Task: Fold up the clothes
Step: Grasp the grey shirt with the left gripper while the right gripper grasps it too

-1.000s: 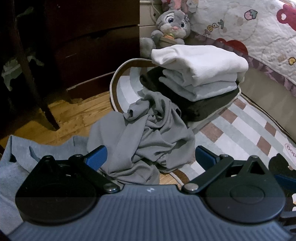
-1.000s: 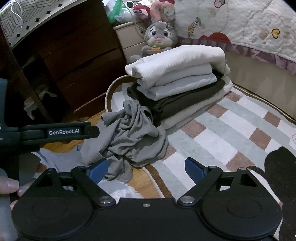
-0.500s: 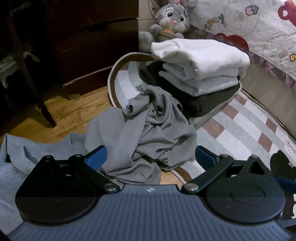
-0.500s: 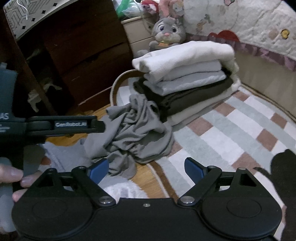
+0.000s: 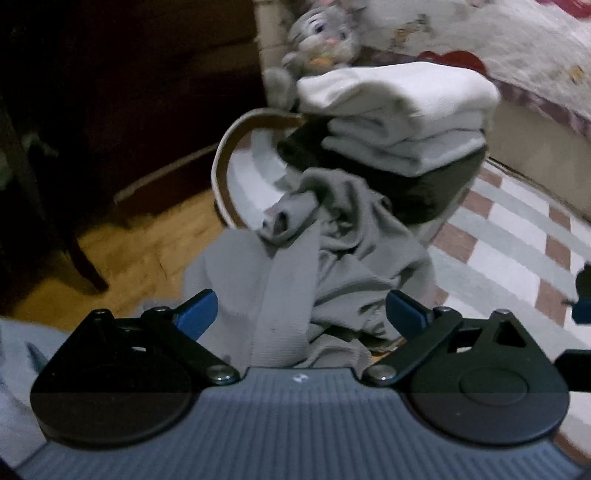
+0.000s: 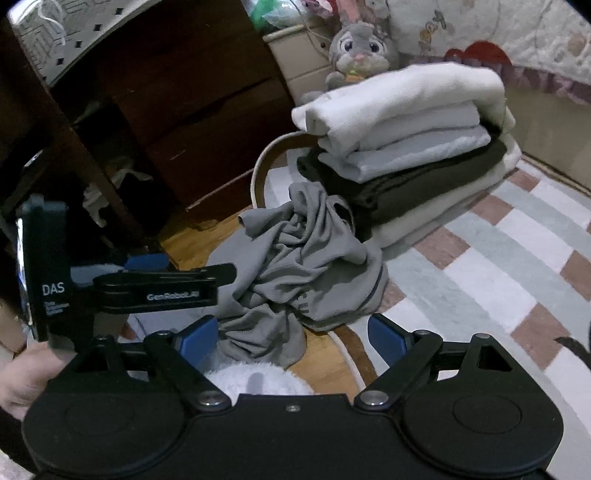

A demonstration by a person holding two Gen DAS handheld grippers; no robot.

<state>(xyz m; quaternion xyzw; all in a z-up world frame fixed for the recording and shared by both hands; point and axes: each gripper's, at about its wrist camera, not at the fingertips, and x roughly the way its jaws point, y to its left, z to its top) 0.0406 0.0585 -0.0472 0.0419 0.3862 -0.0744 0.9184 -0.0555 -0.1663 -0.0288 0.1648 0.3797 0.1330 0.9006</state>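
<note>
A crumpled grey garment (image 5: 332,258) (image 6: 303,269) lies half on the wood floor, half on the striped rug, in front of a stack of folded clothes (image 5: 399,122) (image 6: 406,129) with white pieces on top and a dark one beneath. My left gripper (image 5: 301,314) is open, close over the grey garment, which fills the gap between its blue fingertips without being pinched. My right gripper (image 6: 291,332) is open too, just short of the garment's near edge. The left gripper's body shows in the right wrist view at the left, held by a hand (image 6: 26,373).
A plush grey rabbit (image 5: 321,33) (image 6: 360,44) sits behind the stack by a quilted bed edge (image 6: 517,40). Dark wooden furniture (image 6: 184,92) stands at the left. A light blue cloth (image 5: 14,354) and a white fluffy item (image 6: 255,380) lie near me. The striped rug (image 6: 498,251) spreads right.
Both grippers have moved forward and down toward the grey garment, which now looks larger and sits between the left fingertips. The left wrist view is blurred from motion.
</note>
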